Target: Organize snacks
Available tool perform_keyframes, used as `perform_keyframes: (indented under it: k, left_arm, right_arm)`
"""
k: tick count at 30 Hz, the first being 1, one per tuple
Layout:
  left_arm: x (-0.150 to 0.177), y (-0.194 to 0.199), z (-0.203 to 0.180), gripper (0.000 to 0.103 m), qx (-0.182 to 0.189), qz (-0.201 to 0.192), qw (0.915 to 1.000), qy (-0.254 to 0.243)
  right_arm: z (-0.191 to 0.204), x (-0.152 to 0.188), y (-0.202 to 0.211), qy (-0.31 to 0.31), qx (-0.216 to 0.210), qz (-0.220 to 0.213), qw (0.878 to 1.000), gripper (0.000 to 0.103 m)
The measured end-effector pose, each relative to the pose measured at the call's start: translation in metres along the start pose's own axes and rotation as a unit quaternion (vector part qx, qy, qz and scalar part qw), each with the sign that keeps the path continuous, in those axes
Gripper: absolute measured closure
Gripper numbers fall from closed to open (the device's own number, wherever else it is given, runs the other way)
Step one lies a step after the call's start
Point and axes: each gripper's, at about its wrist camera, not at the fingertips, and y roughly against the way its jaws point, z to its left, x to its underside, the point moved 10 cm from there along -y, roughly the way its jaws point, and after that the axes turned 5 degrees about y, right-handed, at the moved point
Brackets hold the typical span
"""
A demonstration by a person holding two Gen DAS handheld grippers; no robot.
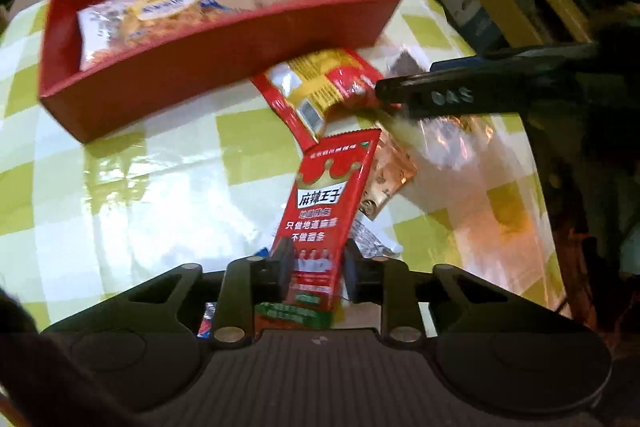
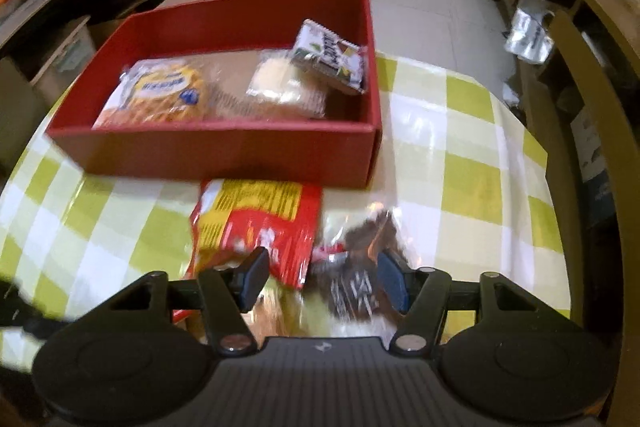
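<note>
Left tool (image 1: pixel 316 267) clamps red sachet (image 1: pixel 326 203) lengthwise, pointing away; right tool (image 2: pixel 320 279) part-open over packets.

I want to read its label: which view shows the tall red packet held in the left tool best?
The left wrist view: the red packet stands sharp and front-on, clamped between the left tool pads, with its white lettering legible. The right wrist view does not clearly show it; the packets there are other ones and blurred.

Both wrist views look steeply down, close over the checked tabletop (image 1: pixel 120 187), and share the red box (image 2: pixel 224 151) and snack pile.
</note>
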Motion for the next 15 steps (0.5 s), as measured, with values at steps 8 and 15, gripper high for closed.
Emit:
perform_keyframes:
  k: [8,15]
  left_arm:
    - [0.003,-0.017,0.005,0.02,-0.018,0.03,0.999,-0.028]
    - [0.006,-0.015,0.015,0.017,-0.021,0.038,0.9984,-0.035]
  right_arm:
    - [0.042,0.007,-0.016,0.02,-0.089,0.054,0.994,0.034]
    - [0.069,0.01,0.012,0.147,-0.083,0.032,0.985,0.034]
